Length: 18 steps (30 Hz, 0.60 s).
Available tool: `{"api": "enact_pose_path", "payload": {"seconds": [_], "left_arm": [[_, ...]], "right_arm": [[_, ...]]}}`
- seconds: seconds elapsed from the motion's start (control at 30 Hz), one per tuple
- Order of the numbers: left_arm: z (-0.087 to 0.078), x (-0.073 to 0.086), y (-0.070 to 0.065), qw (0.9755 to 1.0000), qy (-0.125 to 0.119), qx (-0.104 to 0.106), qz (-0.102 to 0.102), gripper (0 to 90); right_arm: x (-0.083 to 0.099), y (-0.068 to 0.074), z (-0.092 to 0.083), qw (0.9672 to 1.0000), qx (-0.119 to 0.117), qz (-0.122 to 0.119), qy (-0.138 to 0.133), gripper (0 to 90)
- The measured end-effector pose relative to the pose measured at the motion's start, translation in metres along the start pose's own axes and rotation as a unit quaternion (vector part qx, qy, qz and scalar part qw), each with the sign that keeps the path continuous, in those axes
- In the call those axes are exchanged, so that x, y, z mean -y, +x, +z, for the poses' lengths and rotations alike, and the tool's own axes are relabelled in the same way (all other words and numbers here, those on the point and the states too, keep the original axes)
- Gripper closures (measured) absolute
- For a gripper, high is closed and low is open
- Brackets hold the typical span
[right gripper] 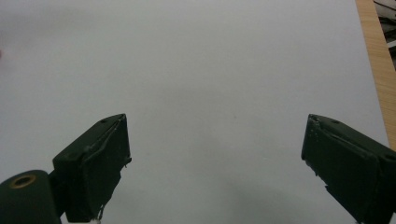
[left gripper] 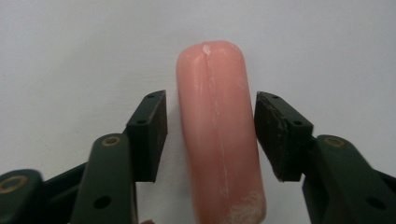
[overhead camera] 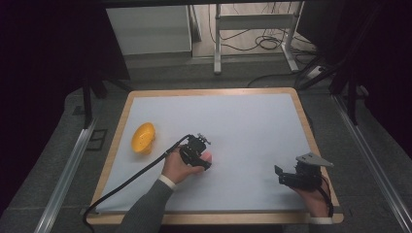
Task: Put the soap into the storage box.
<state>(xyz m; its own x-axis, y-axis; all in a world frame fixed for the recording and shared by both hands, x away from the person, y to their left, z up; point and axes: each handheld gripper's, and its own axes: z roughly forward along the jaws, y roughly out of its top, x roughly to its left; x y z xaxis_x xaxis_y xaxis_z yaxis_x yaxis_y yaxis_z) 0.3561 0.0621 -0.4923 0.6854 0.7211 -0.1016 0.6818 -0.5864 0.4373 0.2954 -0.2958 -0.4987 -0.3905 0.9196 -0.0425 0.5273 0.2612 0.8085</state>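
Fingers (left gripper: 149,135) of the left gripper (left gripper: 210,137) stand apart on either side of a pink sausage-shaped object (left gripper: 217,135), with a sliver of grey surface showing on each side, so they straddle it without pressing. In the left gripper view the object lies lengthwise between them, its rounded end pointing to 12 o'clock, flat on the desk (left gripper: 70,46). That straddling pose suggests a grasp is being lined up or has just been let go; which one cannot be told.

From the high view, the left gripper (overhead camera: 197,151) sits near the middle of the desk (overhead camera: 243,116), held by a hand in a grey sleeve, its cable trailing toward 7 o'clock. A yellow bowl-like object (overhead camera: 143,138) rests at about 9 o'clock from it, near but apart.

Over toward 4 o'clock on the desk, the right gripper (overhead camera: 291,178) is held low in the other hand. Its fingers (right gripper: 93,168) are spread wide and carry nothing, with bare grey surface between them, apparently parked out of the way.
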Motion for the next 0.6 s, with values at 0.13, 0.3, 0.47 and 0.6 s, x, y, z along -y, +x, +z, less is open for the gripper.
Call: {"api": "enact_pose_path", "payload": {"seconds": [0.13, 0.3, 0.47, 0.6], "left_arm": [[0.001, 0.000, -0.002, 1.0000, -0.002, -0.003, -0.003, 55.2], [0.000, 0.001, -0.001, 1.0000, -0.004, -0.006, 0.000, 60.2], [-0.004, 0.002, 0.000, 0.9999, -0.015, -0.006, -0.002, 60.2], [-0.013, 0.002, 0.000, 0.9996, -0.028, -0.001, -0.001, 60.2]], "right_arm": [[0.000, 0.000, 0.000, 1.0000, 0.000, 0.000, 0.000, 7.7], [0.001, 0.000, 0.001, 1.0000, 0.000, 0.000, 0.002, 7.7], [0.000, -0.002, -0.001, 1.0000, 0.002, 0.000, -0.001, 7.7], [0.000, -0.002, -0.002, 1.0000, 0.003, 0.002, -0.003, 7.7]]}}
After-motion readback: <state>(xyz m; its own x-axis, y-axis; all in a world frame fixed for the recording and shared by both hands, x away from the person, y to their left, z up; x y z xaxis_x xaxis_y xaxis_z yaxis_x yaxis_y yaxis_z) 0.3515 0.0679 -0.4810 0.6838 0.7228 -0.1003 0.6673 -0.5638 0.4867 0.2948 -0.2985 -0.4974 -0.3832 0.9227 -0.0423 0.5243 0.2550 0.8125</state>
